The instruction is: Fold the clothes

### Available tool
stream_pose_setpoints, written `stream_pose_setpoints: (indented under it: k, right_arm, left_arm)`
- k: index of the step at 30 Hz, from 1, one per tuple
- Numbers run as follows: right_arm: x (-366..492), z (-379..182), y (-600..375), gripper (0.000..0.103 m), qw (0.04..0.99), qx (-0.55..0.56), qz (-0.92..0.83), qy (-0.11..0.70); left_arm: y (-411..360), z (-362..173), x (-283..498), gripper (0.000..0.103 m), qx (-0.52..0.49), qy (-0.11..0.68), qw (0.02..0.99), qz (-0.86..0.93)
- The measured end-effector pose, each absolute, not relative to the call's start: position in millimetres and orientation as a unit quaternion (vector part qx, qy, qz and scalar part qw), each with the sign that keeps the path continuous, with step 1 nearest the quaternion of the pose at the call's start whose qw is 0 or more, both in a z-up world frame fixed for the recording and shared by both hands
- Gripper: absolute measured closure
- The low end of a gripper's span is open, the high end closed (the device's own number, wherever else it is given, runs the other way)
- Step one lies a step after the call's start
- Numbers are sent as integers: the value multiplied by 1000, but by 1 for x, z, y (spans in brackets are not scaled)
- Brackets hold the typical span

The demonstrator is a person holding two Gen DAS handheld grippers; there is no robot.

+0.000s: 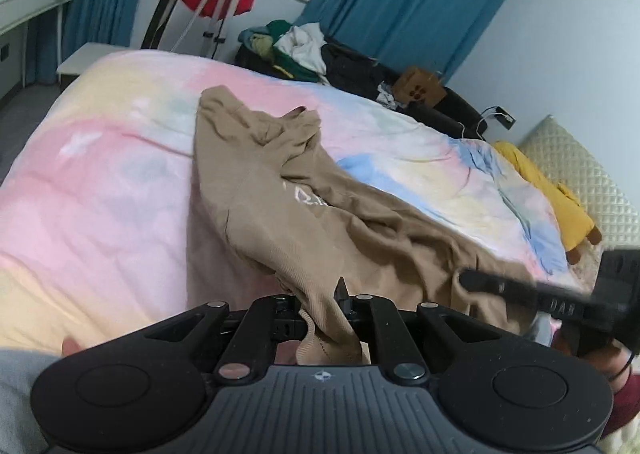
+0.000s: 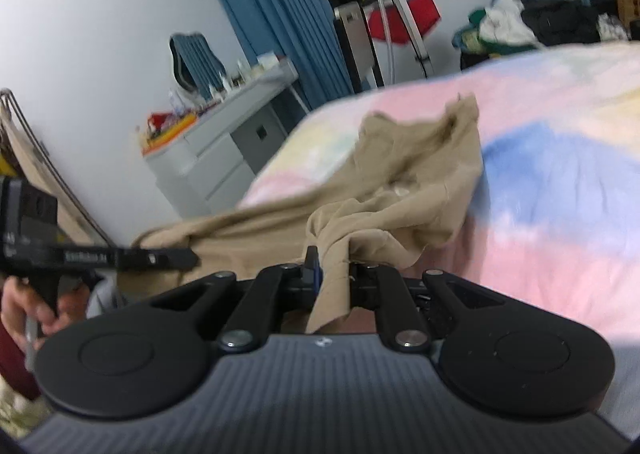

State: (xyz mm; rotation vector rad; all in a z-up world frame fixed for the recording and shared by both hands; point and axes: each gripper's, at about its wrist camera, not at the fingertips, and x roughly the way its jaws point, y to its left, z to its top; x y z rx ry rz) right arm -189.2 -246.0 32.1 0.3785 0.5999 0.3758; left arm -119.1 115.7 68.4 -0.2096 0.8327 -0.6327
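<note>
Nearest me, my left gripper (image 1: 325, 304) is clamped on a bunched edge of the tan garment (image 1: 304, 213), the cloth pinched between the fingers and hanging down toward the body of the tool. My right gripper (image 2: 334, 274) is likewise clenched on a twisted wad of the same tan fabric (image 2: 400, 189); in the left view it reaches in from 4 o'clock.

From both grips the garment runs away toward 12 o'clock, rumpled across the pastel tie-dye duvet (image 1: 100, 181), with pale lettering half buried in a crease. It is not folded flat.

I judge it light, soft and limp, a thin knit that sags and wrinkles rather than holding shape, so pinching a hem or corner beats grabbing a bunch. It looks unlikely to slip.

Farther off, at 1 o'clock, a heap of other clothes (image 1: 296, 47) lies beyond the bed.
</note>
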Motion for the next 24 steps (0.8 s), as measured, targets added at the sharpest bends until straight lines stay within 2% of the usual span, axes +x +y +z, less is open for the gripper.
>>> stream_pose_setpoints:
  k: [6,13,17,24]
  right_arm:
    - [-172,30,-250,91,924,217,169,265]
    - [-63,39,-265,91,937,239,130,218]
    - [7,22,-273,91,941,235,97,222]
    - [99,-50,-294,91,932,236,36,273]
  left_arm:
    - [114,80,-78,93,-111,374,869,-306]
    - [85,104,33,93,-109,325,897,-280]
    - [55,83,105,93,-82,320,911,-247]
    - [21,4,186,92,-37,354,911,-209]
